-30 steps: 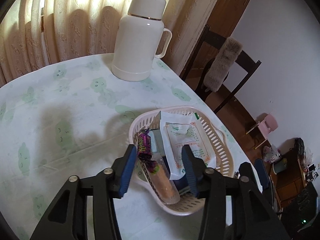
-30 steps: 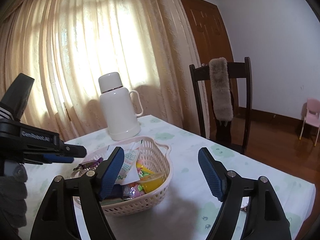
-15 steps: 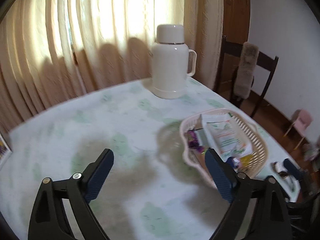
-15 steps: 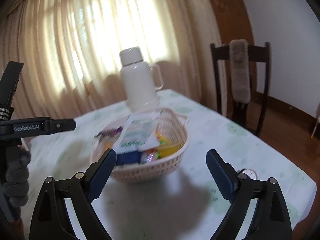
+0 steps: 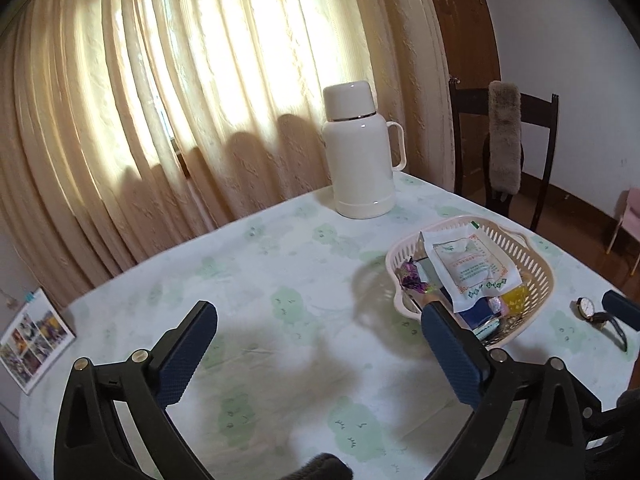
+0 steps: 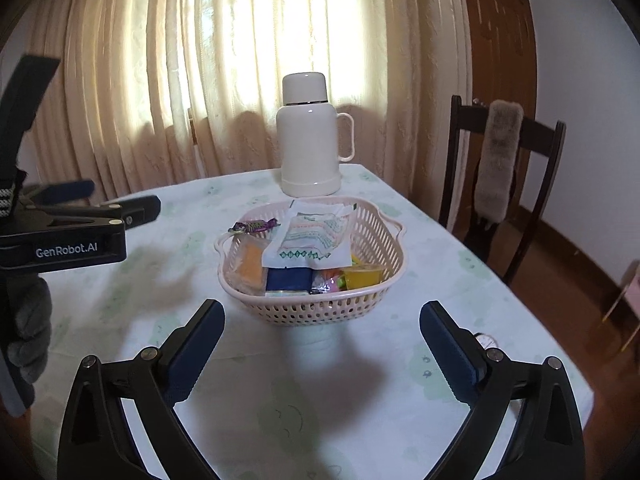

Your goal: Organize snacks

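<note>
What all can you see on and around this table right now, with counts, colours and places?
Perforated plastic basket: one, pale pink, table centre.
Snacks: several, in basket: white printed packet, purple wrapped candy, orange pouch, blue pack, yellow jelly cup.
Thermos jug: one, cream, behind basket.
Wristwatch: one, dark strap, right of basket.
Photo card: one, table's left edge.
Wooden chair: one, dark, right.
Left gripper: empty, jaws opening.
Right gripper: empty, jaws opening.
</note>
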Demonstrator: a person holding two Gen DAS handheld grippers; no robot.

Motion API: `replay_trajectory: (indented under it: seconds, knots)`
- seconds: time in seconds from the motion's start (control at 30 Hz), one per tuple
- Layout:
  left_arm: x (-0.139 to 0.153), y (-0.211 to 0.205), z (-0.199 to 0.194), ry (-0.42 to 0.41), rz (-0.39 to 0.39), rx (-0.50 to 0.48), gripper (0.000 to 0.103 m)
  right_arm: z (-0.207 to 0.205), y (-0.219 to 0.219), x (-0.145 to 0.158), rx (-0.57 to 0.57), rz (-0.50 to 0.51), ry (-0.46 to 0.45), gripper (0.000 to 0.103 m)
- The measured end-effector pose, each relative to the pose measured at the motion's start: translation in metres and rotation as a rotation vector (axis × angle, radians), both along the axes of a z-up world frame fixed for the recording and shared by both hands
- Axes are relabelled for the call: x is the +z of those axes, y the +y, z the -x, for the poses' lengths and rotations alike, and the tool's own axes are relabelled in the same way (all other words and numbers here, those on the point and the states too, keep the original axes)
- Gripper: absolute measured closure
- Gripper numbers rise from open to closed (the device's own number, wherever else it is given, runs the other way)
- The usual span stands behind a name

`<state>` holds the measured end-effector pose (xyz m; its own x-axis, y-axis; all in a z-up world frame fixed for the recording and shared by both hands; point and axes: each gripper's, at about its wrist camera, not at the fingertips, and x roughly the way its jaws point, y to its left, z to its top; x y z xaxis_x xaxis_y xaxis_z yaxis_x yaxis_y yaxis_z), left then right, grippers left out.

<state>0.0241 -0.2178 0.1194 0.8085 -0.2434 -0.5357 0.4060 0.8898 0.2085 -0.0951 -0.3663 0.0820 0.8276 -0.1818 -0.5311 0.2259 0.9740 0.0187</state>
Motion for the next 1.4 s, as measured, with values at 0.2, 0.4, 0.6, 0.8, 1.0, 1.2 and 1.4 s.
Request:
replay_trajectory:
  seconds: [0.2,0.4,0.6,0.8,1.0,1.2,1.4]
  knots:
    - [-0.002,-0.006,0.007,-0.025,-0.040,-0.001,0.001,-0.002,0.006,0.001,0.002,0.015,0.013,0.005]
    - [-0.003,-0.007,0.009,-0.030,-0.049,-0.005,0.001,-0.004,0.007,0.003,-0.001,0.027,0.010,0.005]
    - [-0.005,-0.007,0.009,-0.031,-0.055,-0.004,0.001,-0.004,0.007,0.005,-0.009,0.037,0.009,0.005]
    - [-0.009,-0.010,0.011,-0.053,-0.086,-0.005,0.001,-0.007,0.006,0.007,-0.013,0.045,0.013,0.005]
    - [-0.011,-0.010,0.011,-0.050,-0.098,-0.016,0.000,-0.008,0.006,0.007,-0.009,0.052,0.017,0.005]
    - [-0.012,-0.011,0.011,-0.040,-0.104,-0.026,0.001,-0.010,0.006,0.005,-0.008,0.056,0.025,0.005]
    - [-0.013,-0.012,0.010,-0.032,-0.108,-0.030,0.001,-0.011,0.006,0.002,-0.005,0.059,0.029,0.005]
